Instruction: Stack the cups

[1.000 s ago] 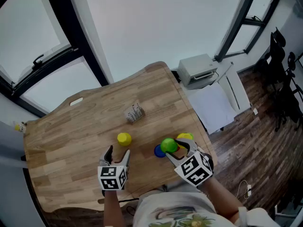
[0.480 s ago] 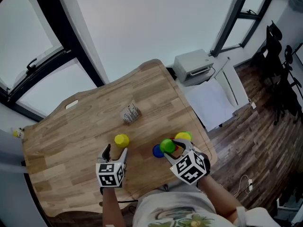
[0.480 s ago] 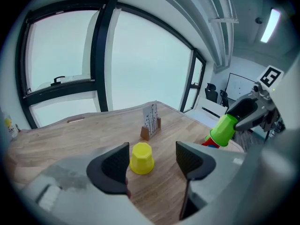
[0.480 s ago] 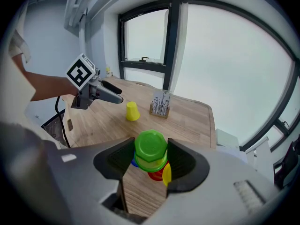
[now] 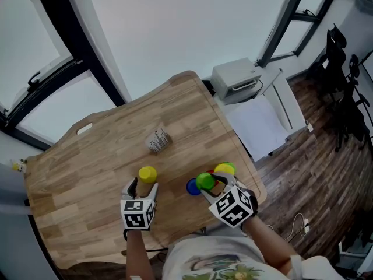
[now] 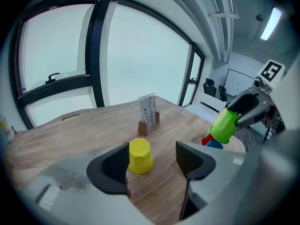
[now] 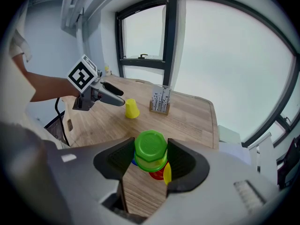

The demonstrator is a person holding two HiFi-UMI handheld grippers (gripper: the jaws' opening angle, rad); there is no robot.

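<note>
Head view: pale wooden table (image 5: 87,168). Left gripper (image 5: 143,188) sits at its near edge, right gripper (image 5: 214,184) near the right corner. From this steep angle both cups read only as coloured discs, so their tilt is not legible.

Left gripper view: left gripper (image 6: 152,161) has its jaws spread. The small yellow plastic cup (image 6: 139,155) stands between the tips, close by the left pad, with a clear gap to the right pad. The cup is upside down, mouth on the wood, closed base up, long axis upright. On the table it is left of centre and nearer than the small wooden-based card holder (image 6: 148,114).

This view alone gives the side profile of the green plastic cup (image 6: 224,125). It is tilted, wide mouth down and to the left, narrow base up toward the right gripper's jaws. It hangs just over a red cup (image 6: 207,138) and a blue cup (image 6: 214,144). Contact with them cannot be told.

Right gripper view: right gripper (image 7: 150,158) is pinching the green cup (image 7: 150,146), one pad on each flank. The cup's closed octagonal base faces the camera, so its long axis runs along the jaws. Red (image 7: 157,175) shows under its rim.

Only the head view shows a yellow-green cup (image 5: 226,168) beside the cluster.
</note>
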